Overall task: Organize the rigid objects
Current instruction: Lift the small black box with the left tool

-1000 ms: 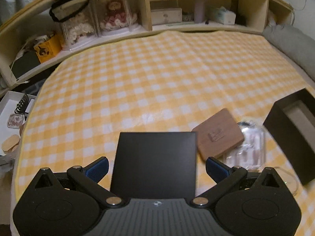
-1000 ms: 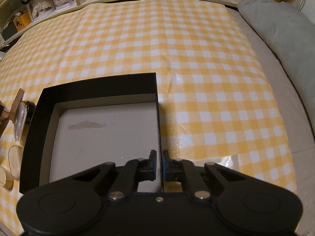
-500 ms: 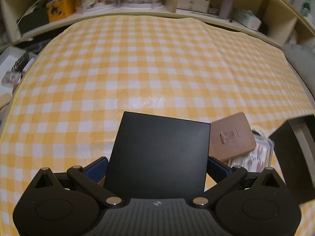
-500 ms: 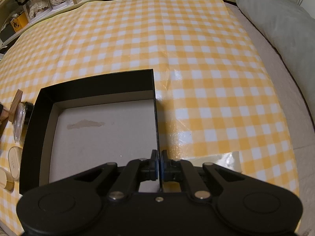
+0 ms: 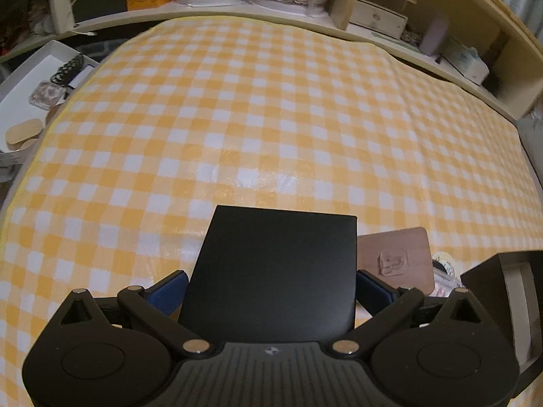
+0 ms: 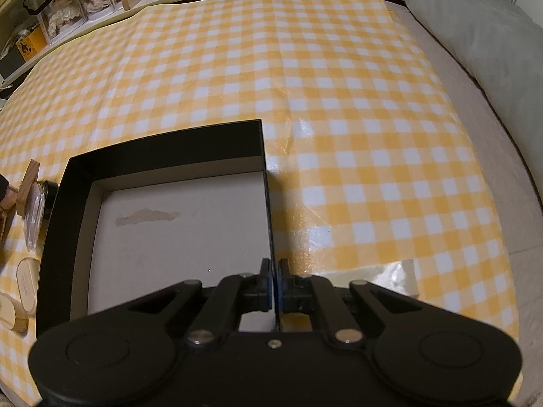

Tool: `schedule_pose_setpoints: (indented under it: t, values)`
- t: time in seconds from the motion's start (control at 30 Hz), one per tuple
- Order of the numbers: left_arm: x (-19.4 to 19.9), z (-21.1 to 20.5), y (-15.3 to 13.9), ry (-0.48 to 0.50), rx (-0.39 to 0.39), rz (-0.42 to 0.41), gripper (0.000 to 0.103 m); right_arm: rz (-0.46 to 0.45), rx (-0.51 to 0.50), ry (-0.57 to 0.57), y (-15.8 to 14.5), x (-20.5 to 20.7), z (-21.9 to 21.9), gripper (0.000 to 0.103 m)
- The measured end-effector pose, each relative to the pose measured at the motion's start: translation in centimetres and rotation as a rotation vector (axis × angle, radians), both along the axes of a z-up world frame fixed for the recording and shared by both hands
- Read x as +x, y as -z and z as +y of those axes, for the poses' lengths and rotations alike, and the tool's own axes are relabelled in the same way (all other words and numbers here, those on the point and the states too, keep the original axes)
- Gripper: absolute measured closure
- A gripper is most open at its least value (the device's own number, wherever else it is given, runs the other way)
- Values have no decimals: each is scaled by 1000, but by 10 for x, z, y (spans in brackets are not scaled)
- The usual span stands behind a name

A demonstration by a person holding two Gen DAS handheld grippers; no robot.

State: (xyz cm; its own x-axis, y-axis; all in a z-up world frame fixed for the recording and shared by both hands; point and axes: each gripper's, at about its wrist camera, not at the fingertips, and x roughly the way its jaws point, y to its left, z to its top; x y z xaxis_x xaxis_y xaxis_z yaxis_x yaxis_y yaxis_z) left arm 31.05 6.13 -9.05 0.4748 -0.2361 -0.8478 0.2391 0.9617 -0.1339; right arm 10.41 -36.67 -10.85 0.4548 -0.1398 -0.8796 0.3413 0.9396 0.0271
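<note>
Left wrist view: we see a flat, smooth black lid (image 5: 275, 271) held wide between the blue pads of our left gripper (image 5: 271, 286), over the near edge of the shiny yellow checked cloth (image 5: 271, 118). A brown wooden square (image 5: 397, 257) lies just beside it. Our right gripper (image 6: 274, 286) is pinched tight on the thin right wall of the open black box (image 6: 163, 146), which has a pale cardboard floor.
</note>
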Motion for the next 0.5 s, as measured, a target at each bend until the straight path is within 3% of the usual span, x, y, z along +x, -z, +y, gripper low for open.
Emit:
schedule_pose_setpoints:
  t: [0.2, 0.5]
  values:
    - [-9, 6, -11, -52, -42, -12, 2, 0, 2, 0, -1, -1, -1, 99]
    - [-31, -1, -37, -66, -34, -76, 2, -1, 2, -1, -1, -1, 0, 99]
